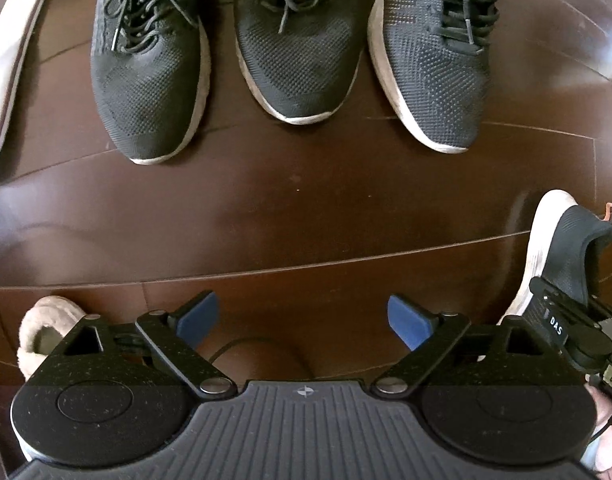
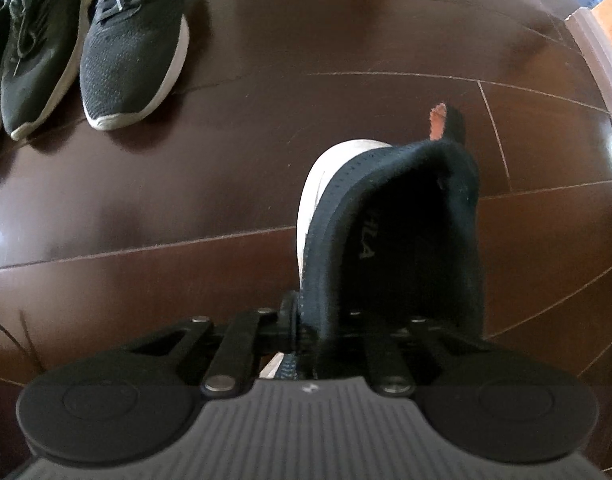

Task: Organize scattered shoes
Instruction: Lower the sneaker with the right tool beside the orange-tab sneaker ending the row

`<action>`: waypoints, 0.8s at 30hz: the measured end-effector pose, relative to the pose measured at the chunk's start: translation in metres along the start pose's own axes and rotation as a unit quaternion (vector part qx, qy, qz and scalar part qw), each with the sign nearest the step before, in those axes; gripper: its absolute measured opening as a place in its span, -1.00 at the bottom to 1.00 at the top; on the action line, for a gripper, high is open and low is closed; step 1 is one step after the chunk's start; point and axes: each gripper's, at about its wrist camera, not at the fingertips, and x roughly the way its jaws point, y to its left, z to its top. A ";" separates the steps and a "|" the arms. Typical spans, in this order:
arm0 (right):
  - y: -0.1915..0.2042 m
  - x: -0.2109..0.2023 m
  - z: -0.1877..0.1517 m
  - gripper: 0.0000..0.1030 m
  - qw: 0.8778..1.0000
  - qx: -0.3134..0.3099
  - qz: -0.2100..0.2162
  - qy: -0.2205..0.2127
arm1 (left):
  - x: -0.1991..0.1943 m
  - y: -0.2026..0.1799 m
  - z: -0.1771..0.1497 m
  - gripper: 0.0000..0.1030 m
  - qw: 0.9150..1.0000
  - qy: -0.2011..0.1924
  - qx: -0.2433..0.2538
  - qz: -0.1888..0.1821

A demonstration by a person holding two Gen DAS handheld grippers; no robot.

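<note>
- The right gripper [image 2: 306, 332] is clamped on the collar of a dark sneaker [image 2: 389, 232], heel hanging away from the camera, above the wood floor [image 2: 186, 200].
- The row of sneakers [image 2: 134, 48] lies at eleven o'clock, toes toward the tongs.
- The left gripper [image 1: 304, 320] gapes wide, empty; the row [image 1: 298, 52] is at twelve o'clock.

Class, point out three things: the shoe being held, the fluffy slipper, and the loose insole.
held shoe [image 2: 389, 216]: right wrist view, dark collar.
fluffy slipper [image 1: 42, 324]: left wrist view, fuzzy cuff.
loose insole [image 1: 10, 64]: left wrist view, pale top surface.
</note>
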 end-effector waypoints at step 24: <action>0.034 -0.033 0.101 -0.80 0.989 -0.116 -0.032 -0.081 | -0.042 0.016 0.049 0.96 0.993 -0.113 -0.022 0.028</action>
